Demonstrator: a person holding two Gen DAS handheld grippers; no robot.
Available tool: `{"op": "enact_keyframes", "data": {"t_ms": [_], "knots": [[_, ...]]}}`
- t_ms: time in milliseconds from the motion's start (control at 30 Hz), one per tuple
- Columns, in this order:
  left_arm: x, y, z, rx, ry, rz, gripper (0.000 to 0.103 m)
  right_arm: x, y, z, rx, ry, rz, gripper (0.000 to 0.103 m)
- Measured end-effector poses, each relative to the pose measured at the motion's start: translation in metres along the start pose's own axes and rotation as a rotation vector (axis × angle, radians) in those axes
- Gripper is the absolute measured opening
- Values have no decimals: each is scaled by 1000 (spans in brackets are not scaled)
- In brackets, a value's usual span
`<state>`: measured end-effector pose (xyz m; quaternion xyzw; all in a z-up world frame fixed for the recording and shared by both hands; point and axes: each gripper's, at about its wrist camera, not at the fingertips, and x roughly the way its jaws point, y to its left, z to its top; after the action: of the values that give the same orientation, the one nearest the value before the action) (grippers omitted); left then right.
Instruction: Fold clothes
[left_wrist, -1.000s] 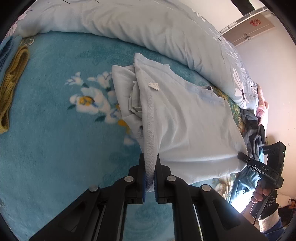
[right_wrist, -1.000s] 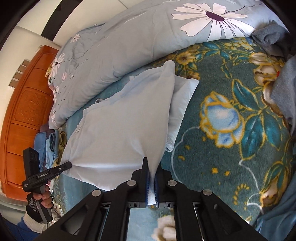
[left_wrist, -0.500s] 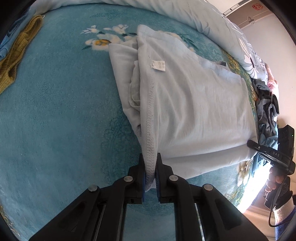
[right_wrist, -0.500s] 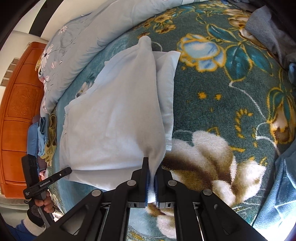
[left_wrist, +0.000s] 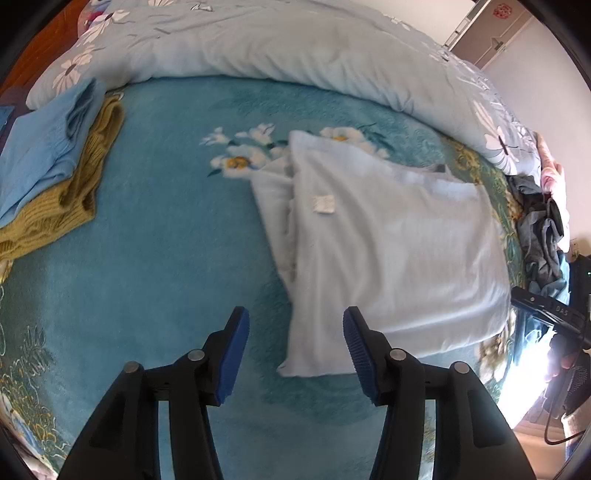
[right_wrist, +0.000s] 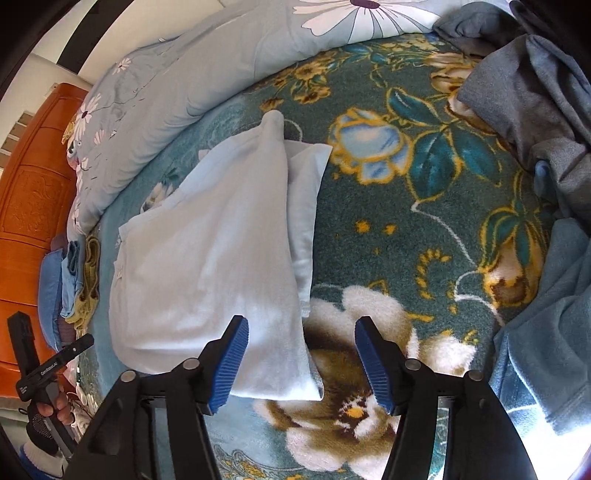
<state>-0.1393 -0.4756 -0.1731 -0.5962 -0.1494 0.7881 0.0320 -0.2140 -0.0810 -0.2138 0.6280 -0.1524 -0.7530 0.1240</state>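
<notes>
tongs both gaping wide and holding nothing, left gripper (left_wrist: 295, 350) and right gripper (right_wrist: 299, 363) each hovering over a near corner of the pale blue garment (left_wrist: 388, 258). it lies folded over flat on the teal floral blanket (left_wrist: 147, 258), a layer poking out along one side. risk imo: that loose under-layer (right_wrist: 306, 206) could slide out crooked if anyone grabs just the top layer, since the fabric looks thin and slippery.

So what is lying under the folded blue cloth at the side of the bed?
Under the blue cloth lies a yellow knitted garment, its edge sticking out. How far it reaches beneath, and whether anything more is below, is covered. Both rest on the blanket.
</notes>
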Motion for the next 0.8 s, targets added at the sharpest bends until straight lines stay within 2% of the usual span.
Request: {"op": "enact_keyframes", "data": {"t_ms": [33,100,233,367,433,467,533,600,633,667,767,800], "knots": [[7,-12,3,-8,4,-42,55,3,0,5,5,-6,0,72],[26,-38,9,-13,18,-105,55,11,2,15,8,-13,0,74],[65,-84,15,5,30,-168,55,28,4,33,14,-11,23,74],[86,-107,20,12,49,-196,50,34,-2,42,36,-6,69,74],[93,-114,22,17,56,-176,34,35,-4,43,32,-4,87,74],[97,-118,23,20,60,-165,32,36,-4,44,27,-2,93,74],[105,-121,24,11,70,-152,18,36,-3,44,11,-3,98,73],[110,-124,25,2,76,-141,10,36,-4,45,1,-2,110,66],[112,-124,25,-1,76,-136,8,36,-4,45,-2,3,119,56],[113,-125,26,0,76,-126,8,37,-5,45,-5,8,127,46],[116,-127,27,6,77,-91,8,40,-6,46,-15,22,148,29],[118,-125,27,-1,80,-85,8,41,-6,46,-17,25,149,27]]}}
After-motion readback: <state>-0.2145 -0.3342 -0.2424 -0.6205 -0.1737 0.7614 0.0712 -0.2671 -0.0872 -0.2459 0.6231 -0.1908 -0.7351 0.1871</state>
